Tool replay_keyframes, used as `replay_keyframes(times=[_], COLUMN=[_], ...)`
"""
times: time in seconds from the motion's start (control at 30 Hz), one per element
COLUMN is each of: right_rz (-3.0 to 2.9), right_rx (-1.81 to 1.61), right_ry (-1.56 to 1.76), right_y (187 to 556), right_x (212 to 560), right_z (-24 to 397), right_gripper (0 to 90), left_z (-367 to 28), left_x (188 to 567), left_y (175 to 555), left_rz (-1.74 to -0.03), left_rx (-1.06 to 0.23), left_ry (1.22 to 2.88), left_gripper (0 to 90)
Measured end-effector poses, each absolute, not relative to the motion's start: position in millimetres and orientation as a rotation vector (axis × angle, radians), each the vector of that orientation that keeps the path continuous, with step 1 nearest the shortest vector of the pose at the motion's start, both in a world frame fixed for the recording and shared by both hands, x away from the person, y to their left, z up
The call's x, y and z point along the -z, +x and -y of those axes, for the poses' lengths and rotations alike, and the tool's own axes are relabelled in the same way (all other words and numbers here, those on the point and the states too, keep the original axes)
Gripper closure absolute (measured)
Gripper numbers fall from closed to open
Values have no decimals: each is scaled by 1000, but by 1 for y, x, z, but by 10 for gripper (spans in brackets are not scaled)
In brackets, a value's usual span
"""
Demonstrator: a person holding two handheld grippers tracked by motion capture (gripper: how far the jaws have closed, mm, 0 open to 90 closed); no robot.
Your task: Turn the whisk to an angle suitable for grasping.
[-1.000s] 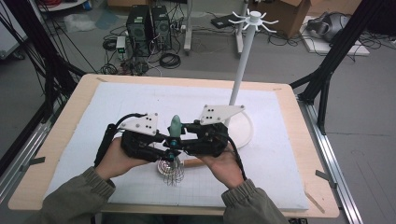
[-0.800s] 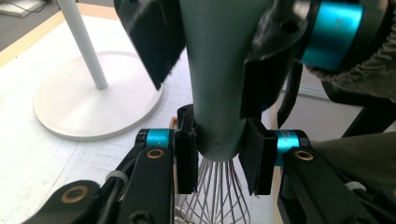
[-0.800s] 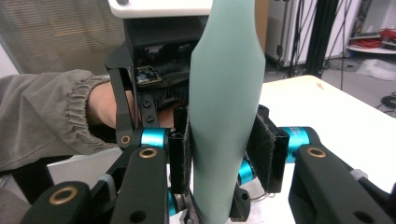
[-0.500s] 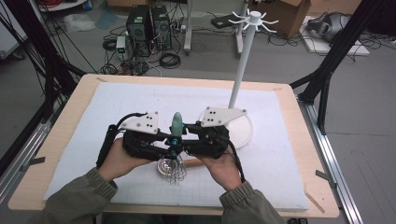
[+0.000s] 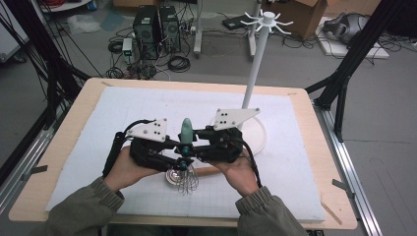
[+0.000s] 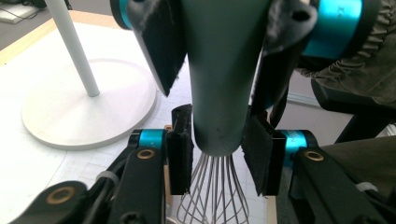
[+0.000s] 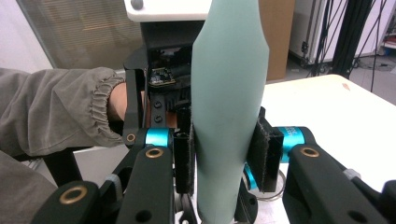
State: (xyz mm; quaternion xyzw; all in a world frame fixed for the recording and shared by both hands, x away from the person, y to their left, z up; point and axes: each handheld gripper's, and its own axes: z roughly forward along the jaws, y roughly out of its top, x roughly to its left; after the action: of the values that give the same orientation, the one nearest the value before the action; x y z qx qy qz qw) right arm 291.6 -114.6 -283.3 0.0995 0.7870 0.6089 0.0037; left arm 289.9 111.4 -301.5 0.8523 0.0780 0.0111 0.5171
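Left tongs grip the whisk low on its green handle, upright over the bench; right tongs clamp higher. Mid-handover, probably; next, one releases, then hang it on the rack.

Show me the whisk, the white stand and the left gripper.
whisk [image 5: 187,131], high view, green handle.
white stand [image 5: 256,68], high view, its pole.
left gripper [image 6: 218,156], left gripper view, between its jaws at the handle's base.
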Motion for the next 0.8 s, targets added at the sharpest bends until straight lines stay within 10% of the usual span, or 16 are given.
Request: replay_keyframes(times=[0.7, 0.8], right_rz=[-2372, -2386], right_rx=[-1847, -1864], right_ry=[386, 380], right_y=[285, 288], right_x=[283, 281], right_z=[112, 113], right_gripper=[671, 672], left_z=[-110, -113], left_x=[301, 299], left_y=[287, 287], left_rz=[-265, -275], left_rx=[-96, -115], left_ry=[2010, 2024], left_gripper=[683, 579])
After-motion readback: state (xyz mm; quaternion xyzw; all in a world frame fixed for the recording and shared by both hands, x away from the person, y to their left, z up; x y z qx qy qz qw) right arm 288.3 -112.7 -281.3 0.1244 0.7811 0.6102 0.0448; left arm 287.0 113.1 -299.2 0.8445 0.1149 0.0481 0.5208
